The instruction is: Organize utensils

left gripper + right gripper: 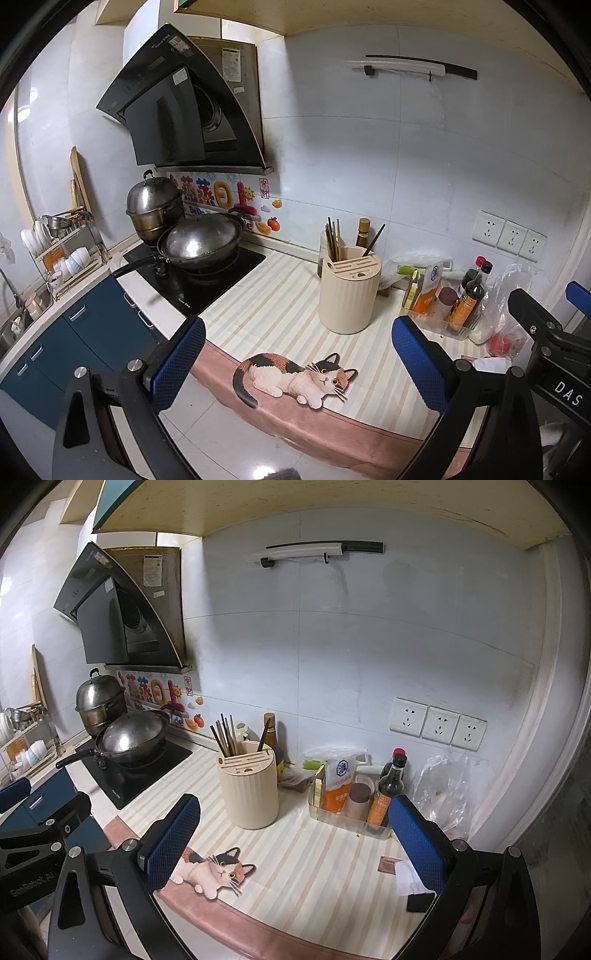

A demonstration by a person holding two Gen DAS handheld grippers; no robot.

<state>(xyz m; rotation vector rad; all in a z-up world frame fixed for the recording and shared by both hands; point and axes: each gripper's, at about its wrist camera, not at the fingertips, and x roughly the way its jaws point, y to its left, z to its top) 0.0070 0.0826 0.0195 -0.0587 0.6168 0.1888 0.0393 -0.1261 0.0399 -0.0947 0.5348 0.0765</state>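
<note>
A cream ribbed utensil holder (349, 291) (249, 786) stands on the striped counter mat (280, 314) (314, 867). Several brown chopsticks (333, 238) (223, 734) stick up from its back left, and one dark stick (373, 240) (264, 736) leans at its right. My left gripper (299, 363) hangs open in front of the counter edge, well short of the holder, with nothing between its blue pads. My right gripper (295, 843) is open too, over the mat in front of the holder, empty. Each gripper shows at the edge of the other's view.
A wok (201, 240) (131, 736) and a steel steamer pot (155, 205) (99, 699) sit on the black hob at left. A clear tray of sauce bottles (443, 299) (364, 794) and a plastic bag (443, 790) stand right of the holder. A dish rack (62, 247) is far left.
</note>
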